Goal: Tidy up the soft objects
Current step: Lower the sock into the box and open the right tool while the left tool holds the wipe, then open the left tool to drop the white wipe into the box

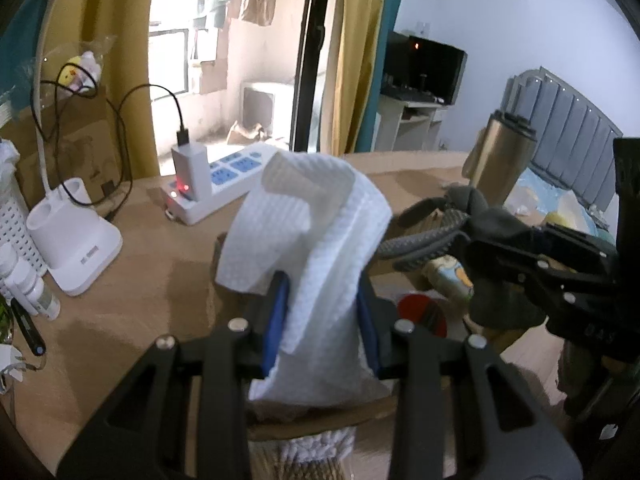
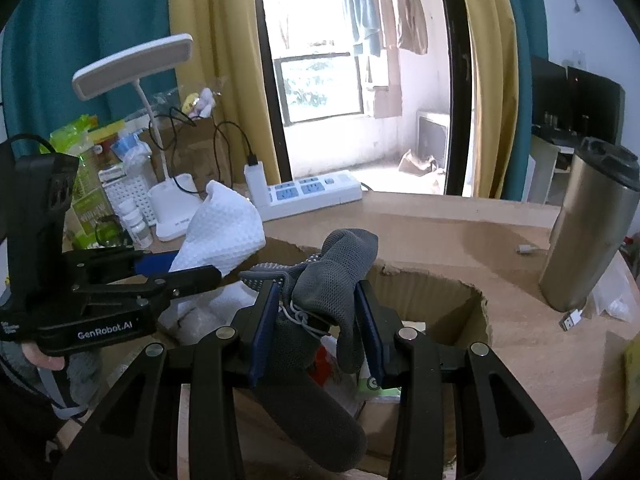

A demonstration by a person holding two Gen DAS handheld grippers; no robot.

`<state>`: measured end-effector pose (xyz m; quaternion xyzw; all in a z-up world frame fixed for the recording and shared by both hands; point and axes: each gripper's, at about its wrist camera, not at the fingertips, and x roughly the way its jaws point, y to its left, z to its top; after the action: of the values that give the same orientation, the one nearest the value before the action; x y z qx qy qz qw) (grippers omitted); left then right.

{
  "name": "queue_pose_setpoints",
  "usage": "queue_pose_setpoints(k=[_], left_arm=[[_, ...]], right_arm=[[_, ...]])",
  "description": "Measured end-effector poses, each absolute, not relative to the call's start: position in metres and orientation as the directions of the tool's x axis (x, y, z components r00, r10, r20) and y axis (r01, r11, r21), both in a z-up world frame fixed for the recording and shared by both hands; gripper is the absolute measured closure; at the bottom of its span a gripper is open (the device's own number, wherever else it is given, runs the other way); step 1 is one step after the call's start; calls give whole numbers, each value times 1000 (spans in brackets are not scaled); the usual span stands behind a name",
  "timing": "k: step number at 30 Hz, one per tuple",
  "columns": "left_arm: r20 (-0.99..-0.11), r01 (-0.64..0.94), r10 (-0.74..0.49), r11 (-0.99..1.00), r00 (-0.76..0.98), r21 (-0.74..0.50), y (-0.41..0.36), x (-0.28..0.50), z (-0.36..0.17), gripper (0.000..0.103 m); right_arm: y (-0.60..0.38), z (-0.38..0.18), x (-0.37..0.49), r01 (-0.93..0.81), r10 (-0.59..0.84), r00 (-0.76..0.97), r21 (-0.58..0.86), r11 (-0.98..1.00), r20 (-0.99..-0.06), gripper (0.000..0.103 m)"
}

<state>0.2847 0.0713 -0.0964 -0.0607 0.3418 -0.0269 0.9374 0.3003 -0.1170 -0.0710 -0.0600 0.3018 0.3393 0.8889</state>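
Observation:
My left gripper [image 1: 322, 300] is shut on a white waffle-weave cloth [image 1: 316, 232], which drapes forward over the blue pads. The same white cloth [image 2: 224, 228] and left gripper [image 2: 188, 270] show at the left of the right wrist view. My right gripper [image 2: 316, 300] is shut on a bundle of grey gloves [image 2: 340, 268] with dotted palms; the bundle hangs over an open cardboard box [image 2: 436, 284]. In the left wrist view the grey gloves [image 1: 448, 216] and right gripper [image 1: 476, 240] are at the right. Both grippers hover over the box.
A white power strip [image 1: 224, 184] with a charger, a white desk lamp base [image 1: 72, 240] and small bottles [image 1: 28, 280] stand at the left of the wooden table. A steel tumbler [image 2: 592, 228] stands at the right. Packets lie inside the box [image 2: 376, 384].

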Motion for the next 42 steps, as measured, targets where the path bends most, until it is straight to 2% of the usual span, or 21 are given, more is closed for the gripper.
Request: queue_pose_setpoints(k=[4, 6, 8, 9, 15, 22, 26, 32, 42], left_arm=[[-649, 5, -89, 991, 756, -130, 70, 286, -100, 65], [-651, 2, -90, 991, 754, -135, 70, 286, -100, 48], [-646, 2, -102, 988, 756, -153, 72, 285, -100, 46], [-644, -1, -101, 988, 758, -156, 73, 285, -100, 45], [-641, 19, -116, 987, 758, -157, 69, 280, -96, 33], [-607, 54, -141, 986, 782, -159, 60, 265, -84, 26], [-582, 46, -136, 985, 802, -166, 63, 254, -74, 19], [-524, 53, -121, 988, 843, -144, 61, 226, -57, 17], [-464, 59, -106, 992, 880, -115, 54, 181, -39, 17]], right_arm=[[-115, -73, 302, -628, 550, 593, 91, 773, -588, 60], [-115, -73, 303, -621, 543, 599, 87, 779, -588, 60], [-116, -73, 303, -618, 543, 601, 90, 781, -587, 49], [-116, -73, 302, -617, 545, 601, 95, 781, -585, 48], [-121, -67, 295, -623, 556, 608, 93, 776, -567, 48], [-125, -57, 284, -624, 551, 634, 62, 779, -542, 48], [-129, -47, 275, -620, 546, 654, 43, 783, -523, 47], [-140, -35, 261, -607, 535, 682, 21, 794, -498, 40], [-155, -23, 237, -596, 517, 699, -2, 803, -494, 38]])
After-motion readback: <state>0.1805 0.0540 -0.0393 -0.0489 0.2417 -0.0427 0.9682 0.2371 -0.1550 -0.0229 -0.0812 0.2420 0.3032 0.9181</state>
